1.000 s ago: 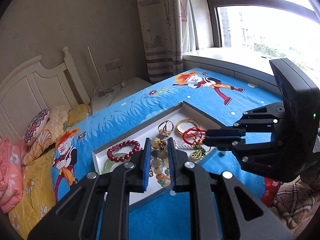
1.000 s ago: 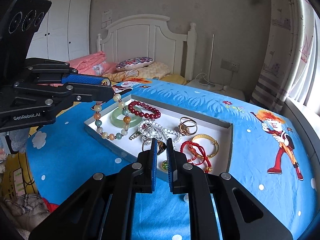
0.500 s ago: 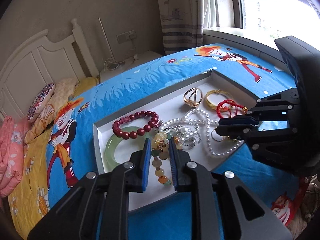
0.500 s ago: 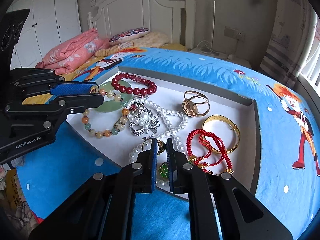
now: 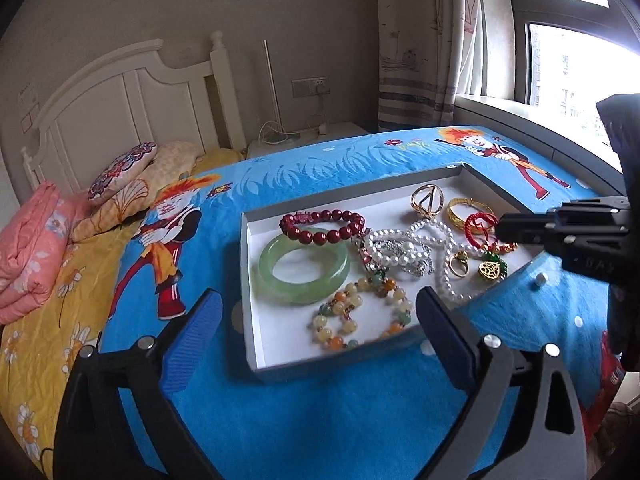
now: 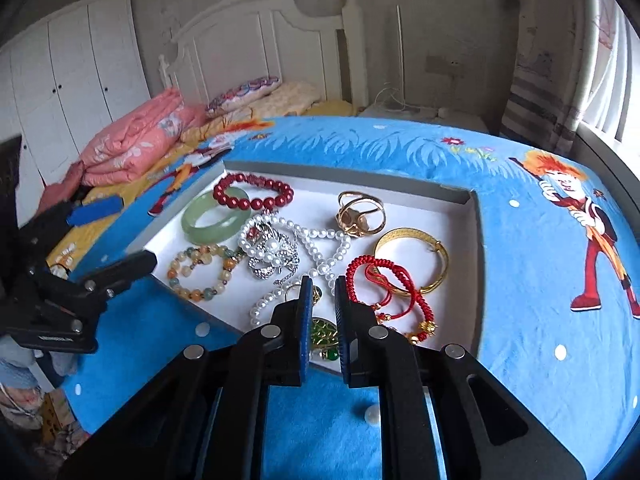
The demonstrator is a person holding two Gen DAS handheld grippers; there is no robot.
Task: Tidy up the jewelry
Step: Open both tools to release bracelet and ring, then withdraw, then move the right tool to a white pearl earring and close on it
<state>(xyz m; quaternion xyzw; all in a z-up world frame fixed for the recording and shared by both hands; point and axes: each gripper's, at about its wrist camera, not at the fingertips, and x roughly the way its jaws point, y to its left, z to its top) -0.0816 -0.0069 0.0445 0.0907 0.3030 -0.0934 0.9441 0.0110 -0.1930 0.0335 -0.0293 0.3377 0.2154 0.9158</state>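
The left tool (image 5: 320, 312) stands wide open at the near edge of the tray (image 5: 256, 364); its jaws have just been opening, and nothing is gripped. The mixed bead bracelet (image 5: 362, 316) lies loose on the tray floor between and just beyond the two blue pads (image 5: 192, 332), touched by neither. Beyond it in the tray sits the jade bangle (image 5: 303, 265), with the red bead bracelet (image 5: 322, 226) leaning on the bangle's far rim.

The right tool (image 6: 322, 292) is nearly closed, only a narrow slit between its pads. Its tips hang over the tray's near edge, above the green pendant (image 6: 322, 334) and a small ring (image 6: 294, 290); the pads press on nothing that can be seen. Just right of the tips lies the red cord bracelet (image 6: 390, 292), overlapping the gold bangle (image 6: 412, 260). The pearl necklace (image 6: 308, 240) and a silver brooch (image 6: 272, 256) tangle in the tray's middle, and a gold ring ornament (image 6: 360, 214) lies toward the far wall.

The tray rests on a blue cartoon-print bedspread (image 6: 540, 280). A single loose pearl (image 6: 372, 414) sits on the bedspread outside the tray's near edge, close to the right tool's body
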